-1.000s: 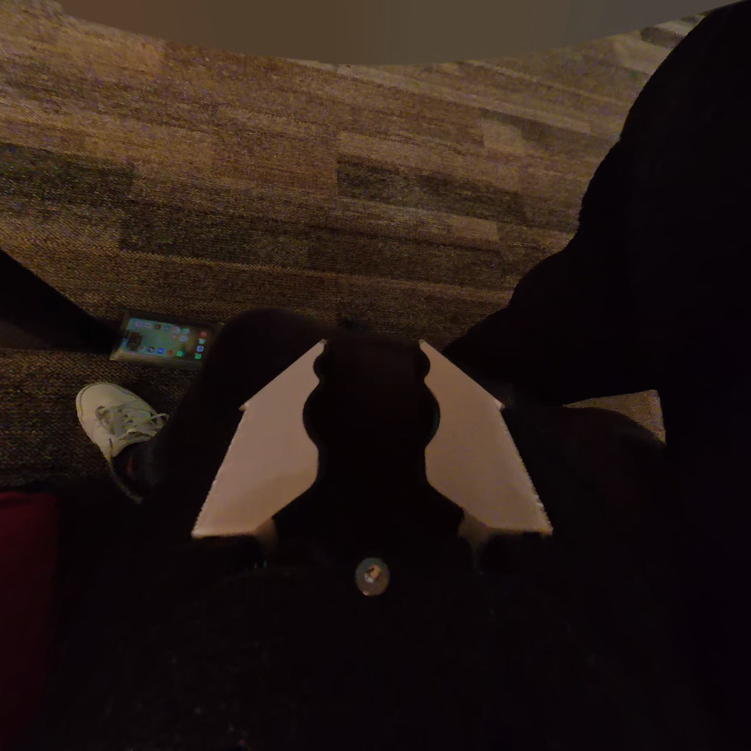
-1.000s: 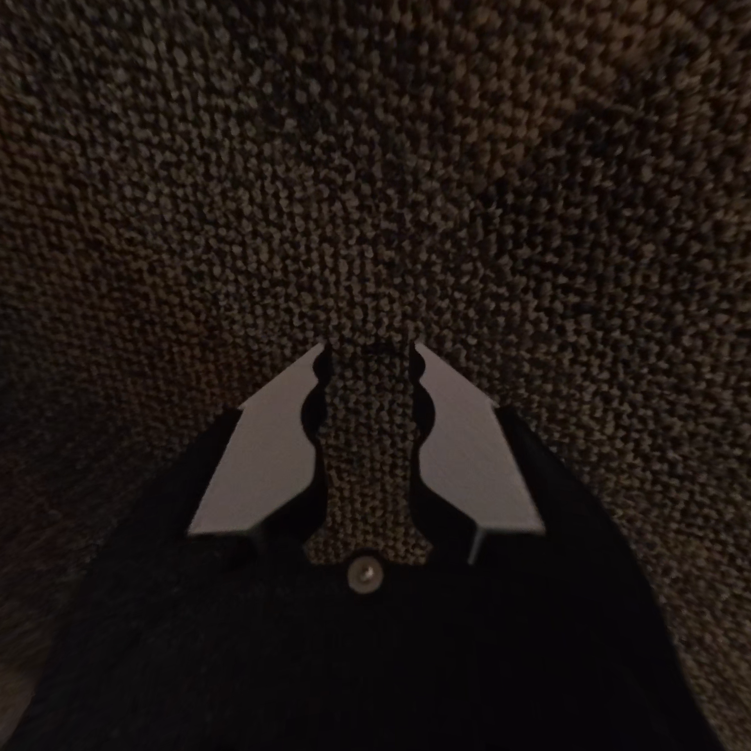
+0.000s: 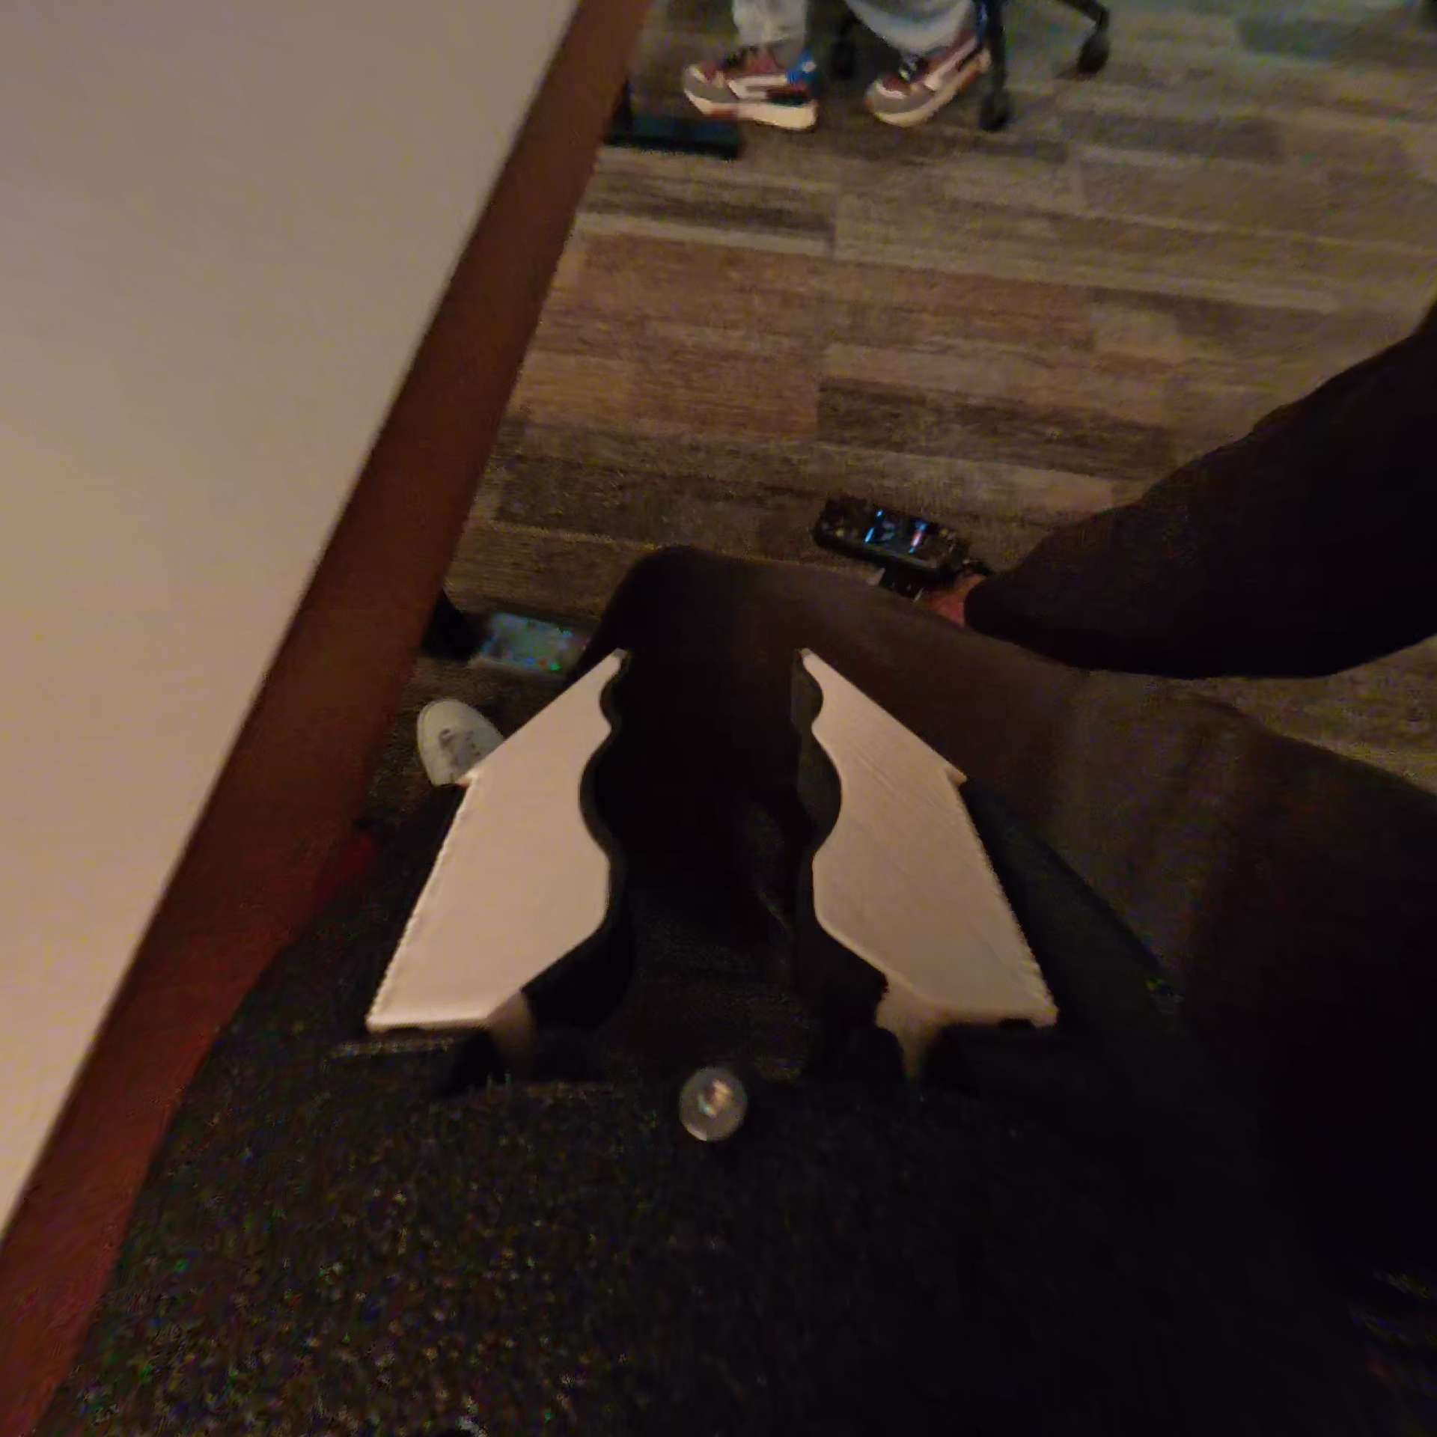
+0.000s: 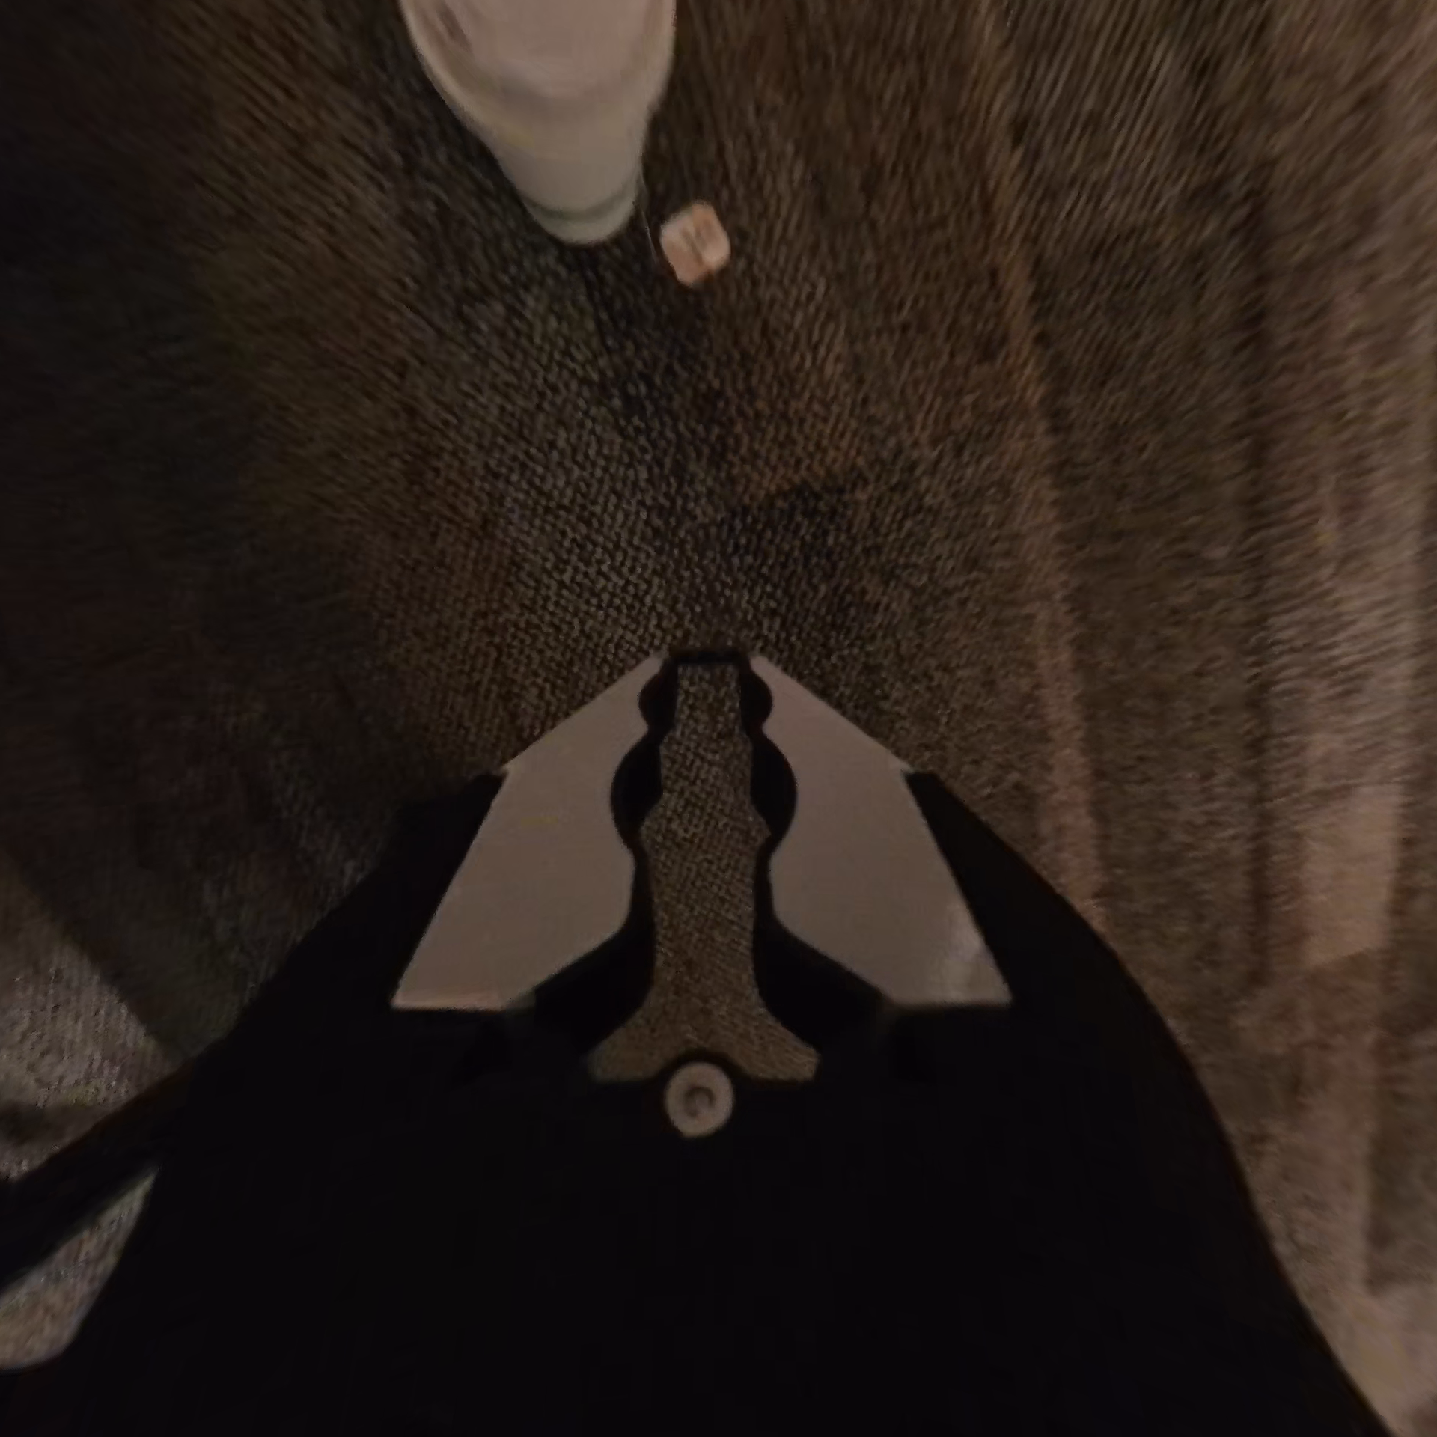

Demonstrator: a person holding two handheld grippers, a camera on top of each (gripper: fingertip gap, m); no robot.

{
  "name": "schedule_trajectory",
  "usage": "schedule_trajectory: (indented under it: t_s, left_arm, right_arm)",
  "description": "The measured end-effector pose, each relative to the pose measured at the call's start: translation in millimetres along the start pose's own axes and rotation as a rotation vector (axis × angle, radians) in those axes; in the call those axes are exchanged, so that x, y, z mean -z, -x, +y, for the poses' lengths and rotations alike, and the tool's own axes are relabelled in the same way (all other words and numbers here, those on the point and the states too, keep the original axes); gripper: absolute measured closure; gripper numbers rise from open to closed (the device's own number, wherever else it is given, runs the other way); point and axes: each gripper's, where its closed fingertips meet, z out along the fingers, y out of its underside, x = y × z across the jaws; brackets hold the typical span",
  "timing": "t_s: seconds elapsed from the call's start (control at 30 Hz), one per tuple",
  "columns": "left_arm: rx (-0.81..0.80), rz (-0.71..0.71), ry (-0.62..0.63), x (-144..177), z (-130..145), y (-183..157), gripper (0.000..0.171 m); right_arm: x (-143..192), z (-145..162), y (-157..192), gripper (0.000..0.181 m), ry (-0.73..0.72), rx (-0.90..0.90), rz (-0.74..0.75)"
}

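Above the carpet (image 4: 777, 505), the right gripper (image 4: 706, 661) is held with fingers narrowly parted, nothing pinched, pointing toward a white shoe (image 4: 560, 117). Over a dark-clothed leg (image 3: 777, 622), the left gripper (image 3: 711, 661) is held spread and empty, beside a pale wall (image 3: 194, 389).

no legible writing, phone screen (image 3: 522, 642) on carpet too blurred

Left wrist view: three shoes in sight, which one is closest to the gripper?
The white shoe, just left of the left gripper by the wooden edge. The two multicoloured sneakers sit far off by the chair wheels.
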Motion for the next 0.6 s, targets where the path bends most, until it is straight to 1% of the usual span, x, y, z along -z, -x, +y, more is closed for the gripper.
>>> schedule_trajectory:
  t_s: [0.1,0.13,0.2,0.3,0.37,0.4,0.43,0.47,0.53,0.6]
  left_arm:
    - [0.023,-0.053,-0.074,46.0,-3.9,-1.2,0.132]
    - [0.020,-0.081,-0.097,61.2,-3.4,0.2,0.132]
    - [0.008,-0.154,-0.140,89.6,1.1,6.8,0.132]
    - [0.012,-0.238,-0.201,125.3,11.2,18.3,0.133]
    - [0.044,-0.261,-0.234,143.6,15.8,24.3,0.133]
    - [0.063,-0.266,-0.255,151.9,16.0,27.0,0.132]
    - [0.083,-0.271,-0.278,159.9,15.1,30.1,0.132]
    - [0.104,-0.274,-0.299,167.7,13.4,33.8,0.133]
    - [0.140,-0.280,-0.340,182.4,9.4,42.3,0.132]
    - [0.158,-0.298,-0.369,196.3,7.6,52.9,0.133]
  right_arm:
    - [86.5,-45.8,1.9,0.165,-0.129,0.088,-0.035]
    - [121.9,-65.6,3.1,0.165,-0.200,0.131,-0.029]
    - [202.8,-109.1,12.5,0.165,-0.376,0.216,-0.013]
    - [343.1,-171.2,54.7,0.166,-0.684,0.280,-0.074]
    - [434.5,-204.3,95.5,0.166,-0.887,0.334,-0.128]
    - [472.9,-217.4,119.0,0.166,-0.969,0.374,-0.154]
    - [503.2,-228.5,145.0,0.165,-1.028,0.433,-0.183]
    - [523.6,-237.8,172.3,0.165,-1.052,0.507,-0.214]
    - [540.4,-255.3,225.0,0.165,-1.015,0.645,-0.297]
    - [544.5,-277.8,266.3,0.165,-0.961,0.712,-0.392]
